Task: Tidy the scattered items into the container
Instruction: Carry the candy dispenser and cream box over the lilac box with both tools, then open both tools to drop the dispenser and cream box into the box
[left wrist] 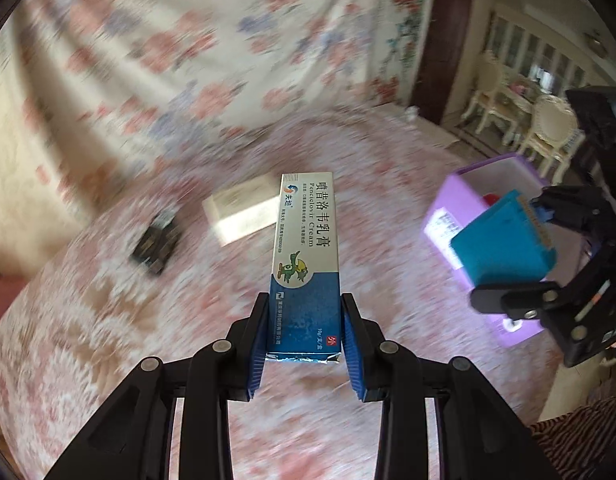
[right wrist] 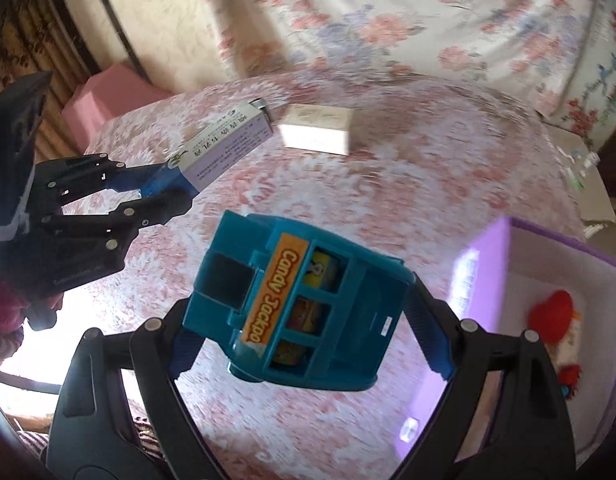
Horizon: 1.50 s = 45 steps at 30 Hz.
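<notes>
My left gripper [left wrist: 304,298] is shut on the blue end of a long blue-and-white cream box [left wrist: 308,232], which sticks out forward above the pink patterned cover. From the right wrist view the same gripper [right wrist: 176,188] and cream box [right wrist: 224,148] hang at the left. My right gripper [right wrist: 304,308] is shut on a teal "Candy Jackpot" toy [right wrist: 308,312], its jaws set wide around it. The left wrist view shows that right gripper [left wrist: 509,250] holding the teal toy [left wrist: 503,240] at the near wall of the purple container [left wrist: 447,208]. A red item [right wrist: 551,312] lies inside the container [right wrist: 487,280].
A white box [left wrist: 240,216] [right wrist: 319,132] and a small dark object [left wrist: 156,244] lie on the pink cover. A floral blanket [left wrist: 188,40] rises behind. A pink block [right wrist: 104,100] sits beyond the far left edge. Pale chairs [left wrist: 547,128] stand at the far right.
</notes>
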### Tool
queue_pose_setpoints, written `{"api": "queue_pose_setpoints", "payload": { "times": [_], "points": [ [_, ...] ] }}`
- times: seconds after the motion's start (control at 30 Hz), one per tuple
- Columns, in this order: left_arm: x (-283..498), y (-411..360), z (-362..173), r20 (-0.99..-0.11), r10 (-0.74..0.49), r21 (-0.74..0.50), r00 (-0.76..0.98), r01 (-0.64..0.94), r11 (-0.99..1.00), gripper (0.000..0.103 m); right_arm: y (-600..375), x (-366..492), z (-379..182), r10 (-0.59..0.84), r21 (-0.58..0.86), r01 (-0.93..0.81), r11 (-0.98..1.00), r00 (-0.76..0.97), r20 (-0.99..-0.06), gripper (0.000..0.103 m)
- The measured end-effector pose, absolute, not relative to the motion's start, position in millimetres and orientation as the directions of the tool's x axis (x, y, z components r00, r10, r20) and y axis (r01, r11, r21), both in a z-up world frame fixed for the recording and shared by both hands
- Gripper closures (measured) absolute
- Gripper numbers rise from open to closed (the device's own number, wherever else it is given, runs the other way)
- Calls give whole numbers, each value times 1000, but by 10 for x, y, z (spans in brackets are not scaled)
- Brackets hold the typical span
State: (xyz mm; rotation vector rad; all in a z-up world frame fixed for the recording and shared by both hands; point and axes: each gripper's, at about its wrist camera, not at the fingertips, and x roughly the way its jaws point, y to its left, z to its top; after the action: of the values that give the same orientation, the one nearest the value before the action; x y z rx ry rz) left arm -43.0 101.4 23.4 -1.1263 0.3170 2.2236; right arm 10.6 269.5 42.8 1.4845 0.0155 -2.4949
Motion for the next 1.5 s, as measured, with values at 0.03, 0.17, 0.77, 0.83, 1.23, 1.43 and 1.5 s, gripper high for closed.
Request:
{"api": "queue_pose_setpoints", "payload": {
  "times": [0.03,0.17,0.77,0.83,1.23,1.43,1.5],
  "points": [
    [-398,1144,278,-786,434,-64,-441,-639,-767,69,2836,156,446,-187,110,187,-976,-462,-867,14],
    [-266,1663,412,-768,487,-71,-417,-699,-711,69,3265,322,497,-154,107,125,-986,-477,-865,14],
    [87,3594,178,-821,511,-74,-253,-841,-536,69,4953,860,26,-61,103,-82,-991,-408,-911,14],
    [82,3717,96,-839,486,-57,-246,-847,-528,69,5030,878,-51,-67,106,-79,-991,-395,-916,14],
    [-31,4087,-218,-904,340,45,-261,-846,-530,69,5246,991,-348,-112,133,-34,-991,-353,-929,14],
    [-61,4193,-309,-916,290,82,-278,-837,-542,68,5268,1015,-408,-134,149,-18,-989,-335,-933,14],
    [-83,4219,-345,-920,274,92,-281,-833,-545,68,5275,1021,-433,-148,163,-18,-987,-322,-935,13]
  ]
}}
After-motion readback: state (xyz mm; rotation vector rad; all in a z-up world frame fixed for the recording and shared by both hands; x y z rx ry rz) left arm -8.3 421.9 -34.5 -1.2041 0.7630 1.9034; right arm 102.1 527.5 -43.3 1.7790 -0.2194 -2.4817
